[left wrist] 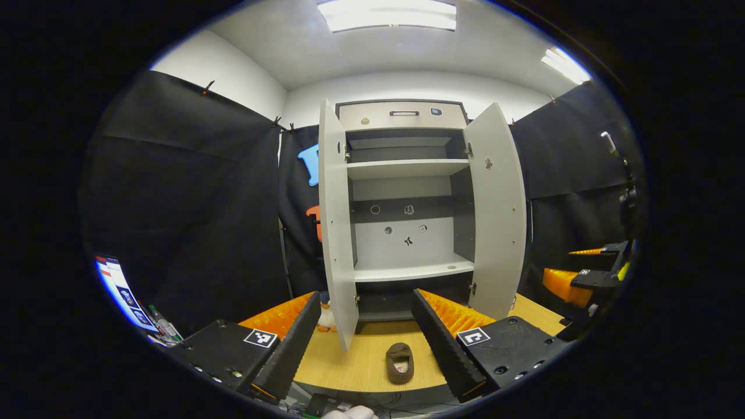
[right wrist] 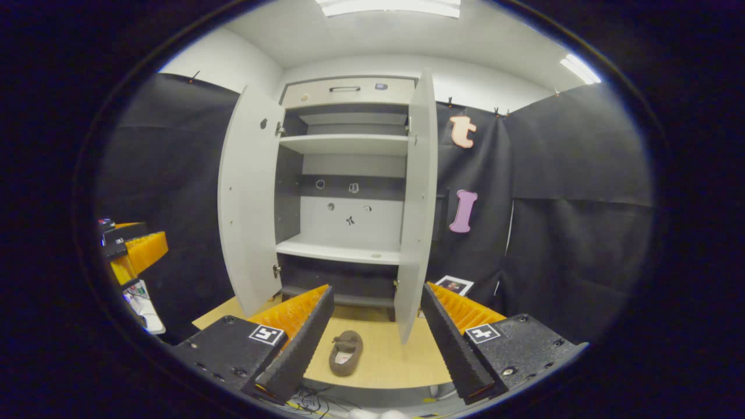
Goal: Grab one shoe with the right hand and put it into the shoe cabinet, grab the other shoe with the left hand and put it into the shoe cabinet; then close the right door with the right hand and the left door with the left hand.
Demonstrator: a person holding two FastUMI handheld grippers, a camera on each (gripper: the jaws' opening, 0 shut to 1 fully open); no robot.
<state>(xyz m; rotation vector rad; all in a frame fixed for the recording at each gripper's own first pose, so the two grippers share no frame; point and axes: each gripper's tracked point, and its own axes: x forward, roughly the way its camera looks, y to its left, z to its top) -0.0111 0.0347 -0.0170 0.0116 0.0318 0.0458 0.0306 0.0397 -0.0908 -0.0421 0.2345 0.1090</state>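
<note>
Claws hover level before the shoe cabinet (left wrist: 407,192), both doors wide: left claw (left wrist: 366,343) and right claw (right wrist: 375,337) each released, holding nothing. One brown shoe (left wrist: 400,362) lies on the counter (left wrist: 349,361) between the fingers.

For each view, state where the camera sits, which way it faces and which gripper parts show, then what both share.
Left gripper view: rides the left gripper, left of the open cabinet, facing it; own fingers spread; the right gripper at its right edge.
Right gripper view: rides the right gripper, right of the cabinet; own fingers spread.
Shared: cabinet, both doors open, brown shoe on the wooden floor.
</note>
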